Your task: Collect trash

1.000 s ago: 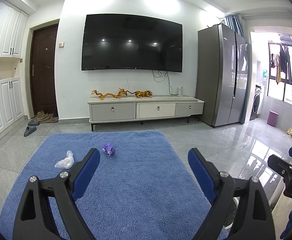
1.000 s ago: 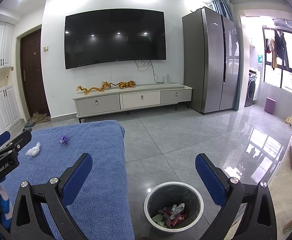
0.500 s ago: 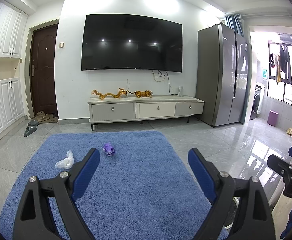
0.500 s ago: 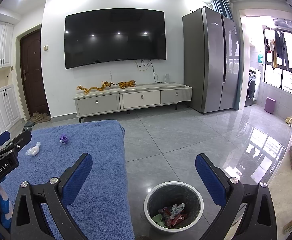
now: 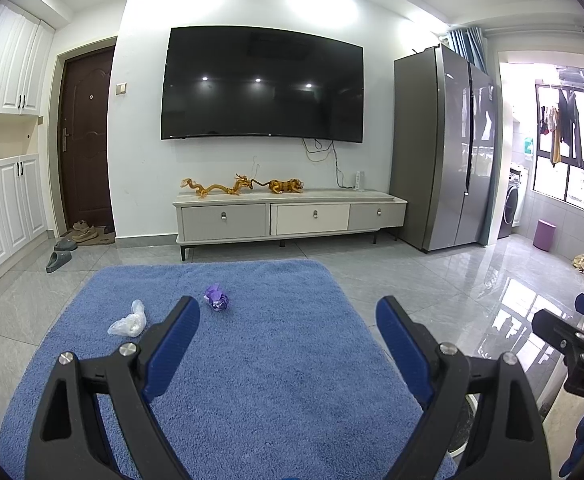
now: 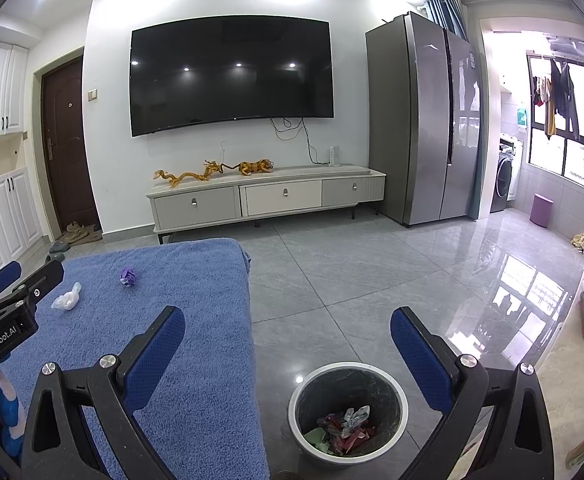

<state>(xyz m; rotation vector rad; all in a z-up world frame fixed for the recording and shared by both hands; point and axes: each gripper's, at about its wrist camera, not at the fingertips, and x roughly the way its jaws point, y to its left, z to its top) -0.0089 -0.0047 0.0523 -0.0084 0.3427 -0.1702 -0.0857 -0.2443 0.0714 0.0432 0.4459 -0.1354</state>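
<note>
On the far half of the fluffy blue cloth-covered surface (image 5: 251,360) lie the two pieces left to collect: a crumpled purple wrapper (image 5: 216,303) and, nearer the left edge and a little closer in, a scrunched clear-white plastic film (image 5: 127,323). They lie near each other but apart, with nothing else around them. The left tool (image 5: 287,332) hangs above the near part of the cloth, its blue-padded jaws spread wide and empty, aimed slightly downward; both scraps sit ahead of it, just beyond the left pad. The right tool (image 6: 287,340) is likewise released and holds nothing, and it hovers off the cloth's right edge above the round grey waste bin with a white rim (image 6: 348,408), which stands on the glossy grey tiled floor (image 6: 372,280) and already holds some coloured wrappers.

The step in hand looks like the reach for the next scrap, and the left tool is the better placed for it. The purple wrapper is compact, so I would carry the tool forward and a touch left until the wad sits between the pads, dip the tips into the pile, then close. Coming in too shallow would likely push the light wad along the cloth rather than trap it. The film is flimsy and flat; it wants a steeper approach and a pinch at its bunched top.
</note>
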